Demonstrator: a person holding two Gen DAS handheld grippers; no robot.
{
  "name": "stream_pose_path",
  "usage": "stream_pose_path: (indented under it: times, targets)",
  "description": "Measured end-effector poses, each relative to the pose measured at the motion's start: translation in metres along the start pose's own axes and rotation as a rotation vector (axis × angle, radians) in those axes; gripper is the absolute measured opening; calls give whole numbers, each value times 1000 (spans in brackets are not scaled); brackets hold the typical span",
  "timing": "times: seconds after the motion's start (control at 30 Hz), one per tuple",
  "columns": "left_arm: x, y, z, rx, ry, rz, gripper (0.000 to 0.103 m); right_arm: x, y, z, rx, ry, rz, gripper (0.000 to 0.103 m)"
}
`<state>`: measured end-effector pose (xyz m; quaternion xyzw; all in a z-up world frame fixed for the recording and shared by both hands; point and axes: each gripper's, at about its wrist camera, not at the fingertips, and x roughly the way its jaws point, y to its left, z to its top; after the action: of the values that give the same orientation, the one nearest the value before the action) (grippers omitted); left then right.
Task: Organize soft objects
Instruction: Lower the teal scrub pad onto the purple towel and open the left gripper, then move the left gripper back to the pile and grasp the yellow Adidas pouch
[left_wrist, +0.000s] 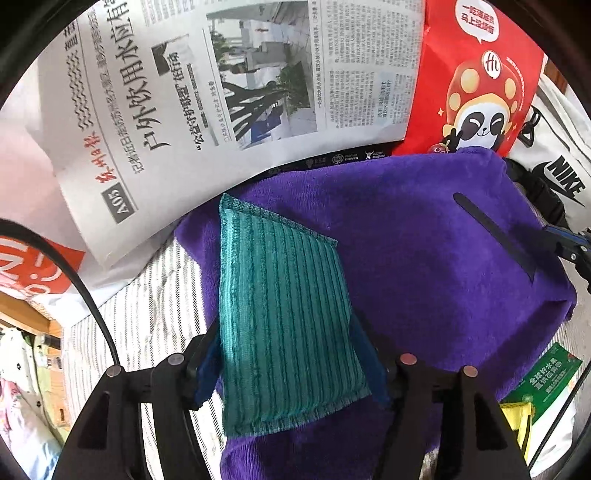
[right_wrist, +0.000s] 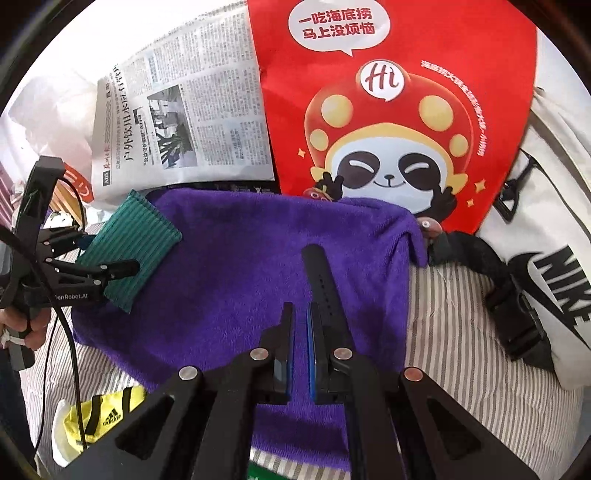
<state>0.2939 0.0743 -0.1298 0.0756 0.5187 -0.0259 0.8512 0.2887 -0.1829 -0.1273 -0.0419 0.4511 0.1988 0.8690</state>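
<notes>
A folded teal ribbed cloth (left_wrist: 280, 314) is held between the fingers of my left gripper (left_wrist: 291, 362), which is shut on it above the left part of a purple towel (left_wrist: 424, 258). In the right wrist view the teal cloth (right_wrist: 129, 247) and left gripper (right_wrist: 96, 273) are at the towel's (right_wrist: 240, 280) left edge. My right gripper (right_wrist: 300, 321) hovers over the towel's middle, jaws nearly together with a thin gap. A black strap (right_wrist: 321, 273) runs along its right finger; whether it is gripped is unclear. That strap (left_wrist: 495, 232) also shows in the left wrist view.
A newspaper (left_wrist: 221, 85) and a red panda-print bag (right_wrist: 399, 110) lie behind the towel. A white Nike bag (right_wrist: 546, 236) with black straps is to the right. Everything rests on a striped sheet (right_wrist: 461, 332). A yellow Adidas item (right_wrist: 99, 413) lies front left, a green packet (left_wrist: 543, 373) nearby.
</notes>
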Motion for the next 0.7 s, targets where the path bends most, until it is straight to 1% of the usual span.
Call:
stream_pose_path:
  times: [0.07, 0.1, 0.27, 0.47, 0.53, 0.6, 0.67, 0.7]
  targets:
    - [-3, -3, 0, 8, 4, 32, 69, -6, 0, -6, 0, 1, -3, 6]
    - [-8, -8, -3, 14, 2, 49, 70, -9, 0, -10, 1, 3, -7, 6]
    - [-22, -10, -16, 25, 4, 84, 71, -22, 1, -24, 17, 7, 1, 11]
    - [-46, -9, -34, 21, -13, 86, 71, -40, 10, -37, 29, -5, 5, 12]
    - [-58, -7, -44, 10, -27, 58, 71, -47, 15, -42, 28, -10, 0, 15]
    - [-69, -6, -53, -4, -33, 24, 71, -54, 19, -48, 33, -13, 2, 27]
    - [-78, -7, -62, -7, -42, -16, 71, -63, 23, -55, 41, -21, -8, 33]
    - [-86, -9, -70, -6, -52, -43, 71, -67, 24, -58, 43, -25, -16, 33]
